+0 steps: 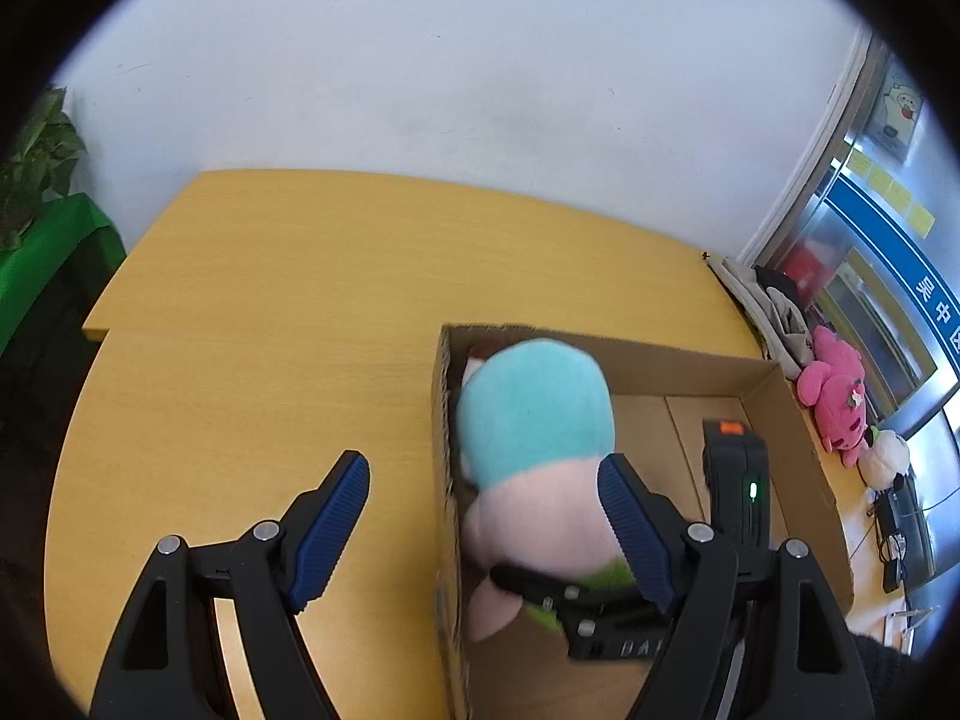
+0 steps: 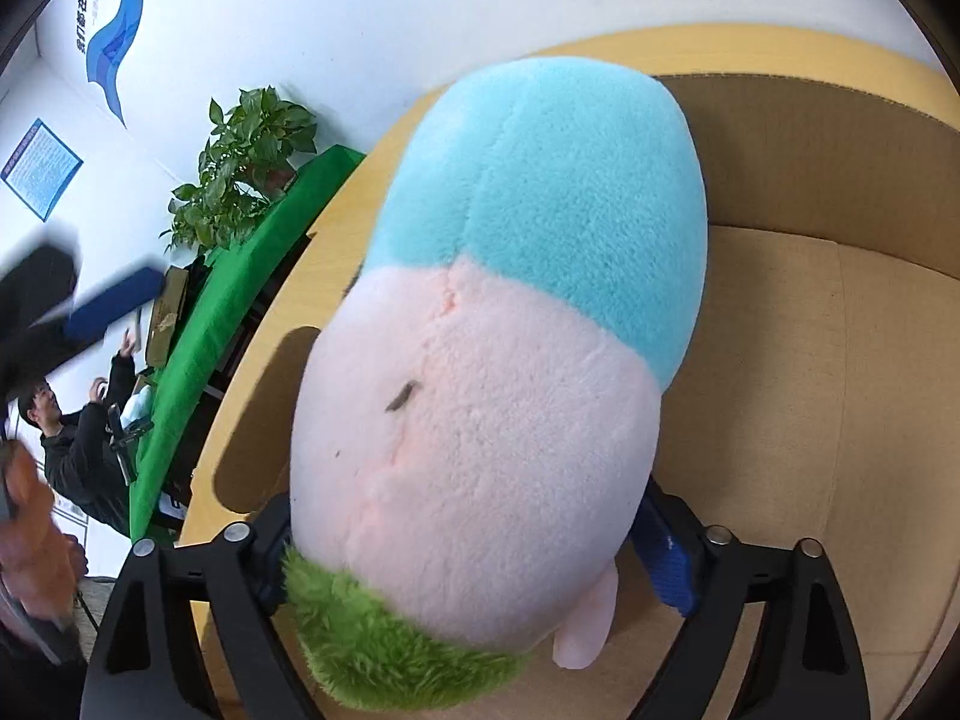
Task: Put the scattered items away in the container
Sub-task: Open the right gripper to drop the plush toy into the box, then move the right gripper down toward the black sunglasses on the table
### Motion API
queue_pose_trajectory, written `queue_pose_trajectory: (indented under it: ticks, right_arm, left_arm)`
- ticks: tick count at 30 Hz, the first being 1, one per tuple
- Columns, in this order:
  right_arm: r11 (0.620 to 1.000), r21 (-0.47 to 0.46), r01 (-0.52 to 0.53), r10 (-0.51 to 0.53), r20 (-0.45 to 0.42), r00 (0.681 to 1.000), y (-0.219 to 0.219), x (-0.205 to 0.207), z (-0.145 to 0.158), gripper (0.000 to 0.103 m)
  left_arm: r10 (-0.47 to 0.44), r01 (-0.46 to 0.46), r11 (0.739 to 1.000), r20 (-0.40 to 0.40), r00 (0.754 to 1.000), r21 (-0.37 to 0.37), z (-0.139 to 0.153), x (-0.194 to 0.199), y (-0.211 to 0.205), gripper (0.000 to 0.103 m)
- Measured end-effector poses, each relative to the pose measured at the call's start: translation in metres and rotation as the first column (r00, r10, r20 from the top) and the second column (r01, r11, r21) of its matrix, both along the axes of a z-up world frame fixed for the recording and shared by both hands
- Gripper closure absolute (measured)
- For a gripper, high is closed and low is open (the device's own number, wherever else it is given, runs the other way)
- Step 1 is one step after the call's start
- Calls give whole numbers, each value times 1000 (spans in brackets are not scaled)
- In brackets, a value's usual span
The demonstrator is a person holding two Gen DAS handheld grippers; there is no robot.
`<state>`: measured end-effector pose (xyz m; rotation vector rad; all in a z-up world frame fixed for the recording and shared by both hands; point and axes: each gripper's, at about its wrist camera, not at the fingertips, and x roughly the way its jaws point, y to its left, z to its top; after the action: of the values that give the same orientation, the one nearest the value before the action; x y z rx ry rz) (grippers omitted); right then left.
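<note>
The plush toy (image 1: 534, 456), turquoise and pale pink with a green tuft, hung over the left end of the cardboard box (image 1: 768, 384) in the left wrist view, held from below by the right gripper (image 1: 576, 600), whose black frame reached into the box. The left gripper (image 1: 480, 534) stood released, its blue-padded fingers (image 1: 333, 516) spread wide with nothing between them, one over the wooden table (image 1: 270, 312) and the other over the box. A pink plush (image 1: 837, 396) lay on the table just beyond the box's right wall.

In the right wrist view the plush toy (image 2: 516, 360) filled the frame, its pink end clenched between the right gripper's (image 2: 474, 558) blue pads (image 2: 669, 564). Behind it lay the box floor (image 2: 810, 420) and far wall. To the left stood a potted plant (image 2: 252, 162) on a green cloth (image 2: 240, 312).
</note>
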<state>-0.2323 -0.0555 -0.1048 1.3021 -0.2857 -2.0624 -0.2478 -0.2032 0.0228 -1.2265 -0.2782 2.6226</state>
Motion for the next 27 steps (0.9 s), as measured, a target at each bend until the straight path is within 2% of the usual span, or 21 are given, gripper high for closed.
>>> queue_pose_trajectory:
  ticks: [1,2,7,12,17,19,22,24,27]
  right_arm:
    - [1000,-4,4,-4,-1,1000,2,2,-9,8]
    - [1000,-2,5,-5,-4,1000,2,5,-4,8]
    - [1000,-5,0,-1,-39,999,-9,16,36,8]
    - [997,-68,33,-38,-78,996,42,40,84,8]
    - [996,-79,51,-62,-138,988,97,100,127,8]
    - [997,-64,50,-60,-159,985,134,131,139,4]
    - [996,-14,83,-84,-164,983,178,173,138,1]
    - [992,32,123,-117,-146,982,211,193,123,1]
    - [978,80,191,-183,-97,978,241,200,94,1]
  left_arm:
    - [6,-6,1000,-5,1000,5,0,11,-4,24]
    - [10,-10,1000,-9,1000,12,0,20,-6,24]
    - [6,-3,999,-50,999,47,9,64,1,24]
    - [-55,58,997,-58,997,59,4,88,34,24]
    - [-174,175,984,-24,984,34,-20,105,77,24]
    - [-197,196,980,-1,980,44,-31,108,91,24]
    - [-213,211,975,31,977,70,-46,113,102,24]
    - [-209,203,975,62,976,86,-59,114,105,24]
    - [-189,181,980,92,978,82,-72,119,107,24]
